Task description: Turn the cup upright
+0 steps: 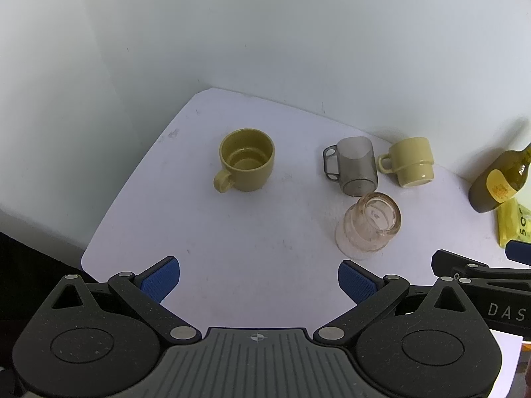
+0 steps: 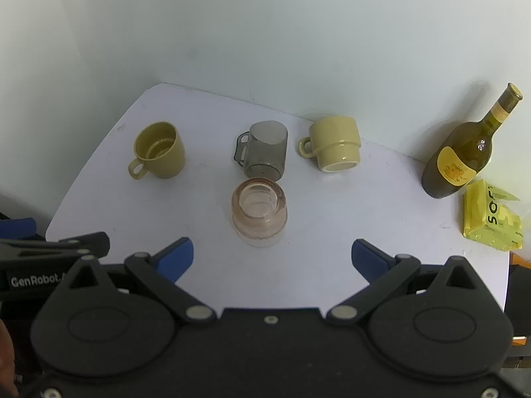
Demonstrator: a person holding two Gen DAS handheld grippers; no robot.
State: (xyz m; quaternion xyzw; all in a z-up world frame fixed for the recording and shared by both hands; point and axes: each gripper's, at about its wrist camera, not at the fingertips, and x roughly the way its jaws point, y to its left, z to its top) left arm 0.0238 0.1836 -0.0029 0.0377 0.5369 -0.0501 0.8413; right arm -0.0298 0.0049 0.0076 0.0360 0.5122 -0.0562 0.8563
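Note:
Several cups stand on a white table (image 2: 332, 232). An olive mug (image 1: 246, 159) (image 2: 159, 149) stands upright at the left. A smoky grey glass mug (image 1: 355, 165) (image 2: 265, 154), a pale yellow mug (image 1: 411, 162) (image 2: 335, 147) and a clear pinkish glass (image 1: 368, 225) (image 2: 259, 212) stand upside down. My left gripper (image 1: 259, 282) is open and empty, near the front edge. My right gripper (image 2: 272, 258) is open and empty, just in front of the pinkish glass.
A dark green bottle with a yellow label (image 2: 464, 152) (image 1: 497, 182) stands at the right by the wall. A yellow packet (image 2: 491, 220) (image 1: 512, 222) lies in front of it. White walls (image 2: 265, 33) close the back and left.

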